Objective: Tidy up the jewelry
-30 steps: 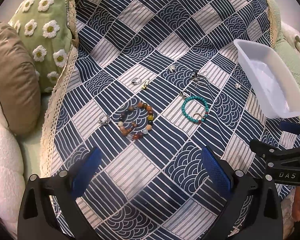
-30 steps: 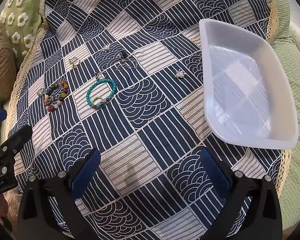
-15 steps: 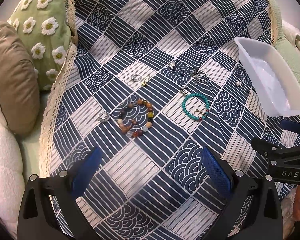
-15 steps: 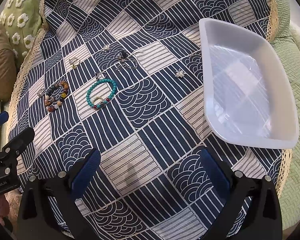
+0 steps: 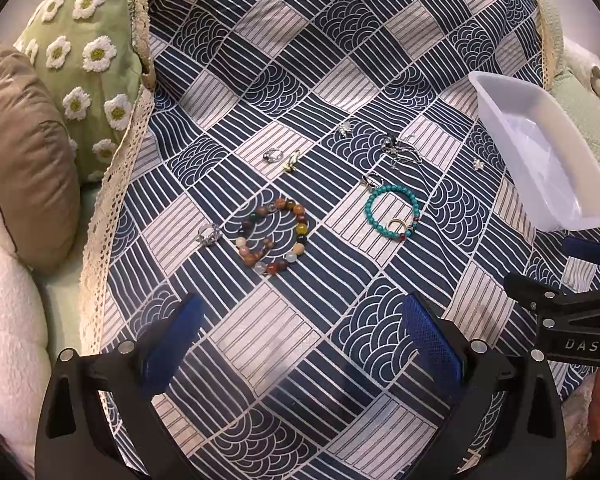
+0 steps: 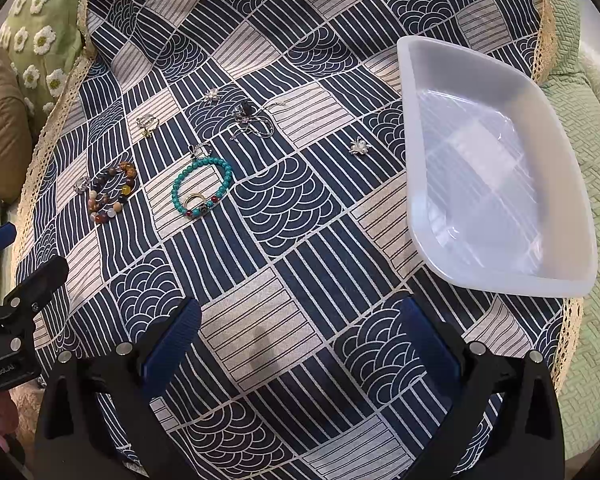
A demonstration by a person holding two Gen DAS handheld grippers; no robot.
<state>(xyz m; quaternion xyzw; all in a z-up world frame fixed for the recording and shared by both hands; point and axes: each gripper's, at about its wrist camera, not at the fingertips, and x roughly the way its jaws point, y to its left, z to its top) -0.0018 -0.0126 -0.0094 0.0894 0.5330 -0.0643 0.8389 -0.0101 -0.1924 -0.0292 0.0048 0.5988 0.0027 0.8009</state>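
Note:
Jewelry lies scattered on a navy-and-cream patterned cloth. A brown mixed-bead bracelet lies ahead of my open left gripper, with a silver ring to its left. A turquoise bead bracelet with a gold ring inside it lies left of centre in the right wrist view. A tangle of silver chain and small silver charms lie beyond. My right gripper is open and holds nothing. An empty white tray sits to the right.
A green daisy cushion and a brown cushion lie at the left beyond the cloth's lace edge. A green quilted cover lies right of the tray. The other gripper's black frame shows at each view's side.
The left wrist view has drifted slightly, so the bracelets sit a little higher and further left in it. The right wrist view is almost unchanged. Both grippers stay open.

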